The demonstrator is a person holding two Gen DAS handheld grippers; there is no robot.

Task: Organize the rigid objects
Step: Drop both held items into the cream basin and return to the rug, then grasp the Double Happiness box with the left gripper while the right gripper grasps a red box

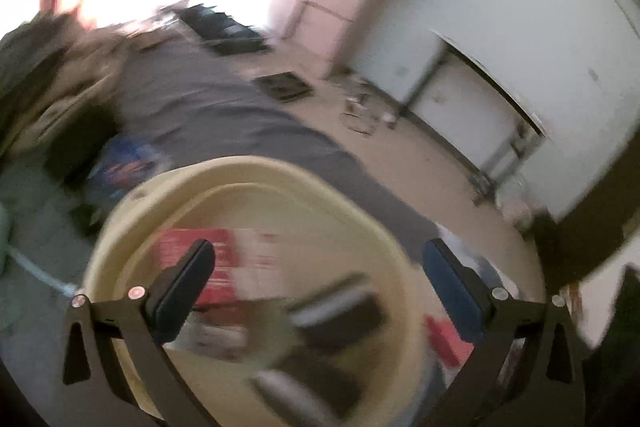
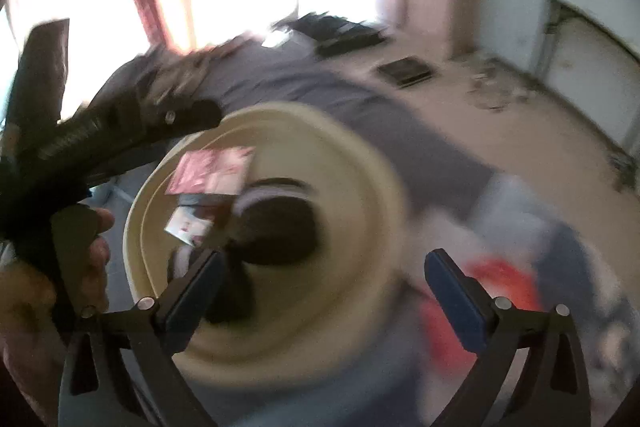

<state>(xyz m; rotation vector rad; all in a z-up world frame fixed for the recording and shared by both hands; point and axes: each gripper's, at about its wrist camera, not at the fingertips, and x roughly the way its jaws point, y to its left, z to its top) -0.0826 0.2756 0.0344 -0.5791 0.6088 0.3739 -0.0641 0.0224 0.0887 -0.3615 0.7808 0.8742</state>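
Above cream basin [image 1: 120,227], parted tongs [image 1: 320,267].

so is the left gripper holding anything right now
No, the left gripper is open with nothing between its fingers, hanging over the cream basin that holds a red box.

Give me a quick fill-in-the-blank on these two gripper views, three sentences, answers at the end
Both grippers, left and right, have their jaws ____.
The red-and-white box lies ____ the cream basin.
The color of the finger pads is ____.

Missing words: open; inside; blue
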